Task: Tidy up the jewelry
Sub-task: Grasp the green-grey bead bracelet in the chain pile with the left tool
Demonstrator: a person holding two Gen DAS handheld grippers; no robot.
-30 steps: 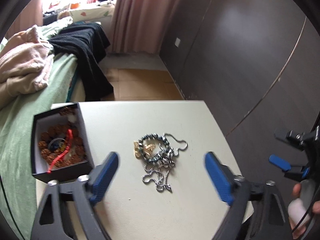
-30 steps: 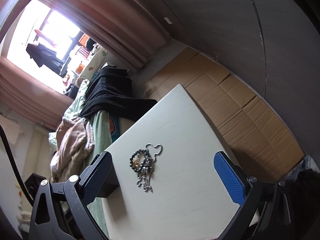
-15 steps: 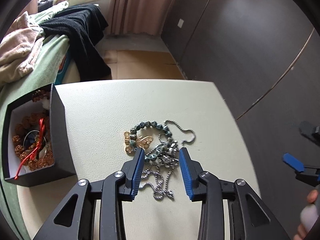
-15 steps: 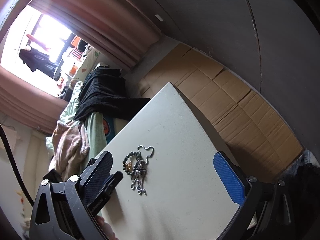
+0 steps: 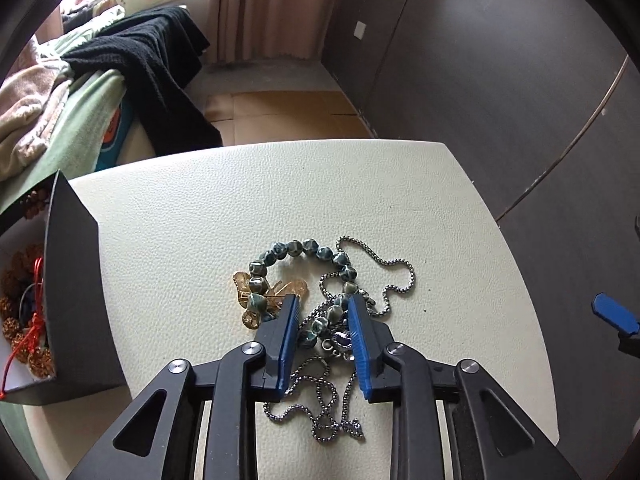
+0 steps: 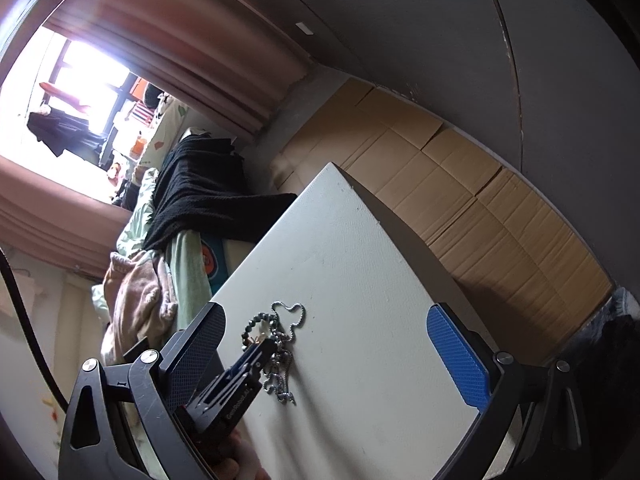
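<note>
Blue-padded left gripper (image 5: 322, 320) sat low over jewelry tangle (image 5: 320, 304) at mid white table (image 5: 200, 208), jaws narrowed around green bead bracelet (image 5: 304, 252) and silver chain (image 5: 384, 276); contact not certain. Tangle's long axis ran along fingers. Black box (image 5: 76, 280) lay to left, just beside. Right gripper (image 6: 340, 360) hung spread wide, farther off, empty.

dark wall panels (image 5: 480, 80), pink curtains (image 5: 272, 8), cardboard-covered floor (image 6: 460, 200), bright window (image 6: 80, 80), cluttered bed (image 5: 60, 112).
</note>
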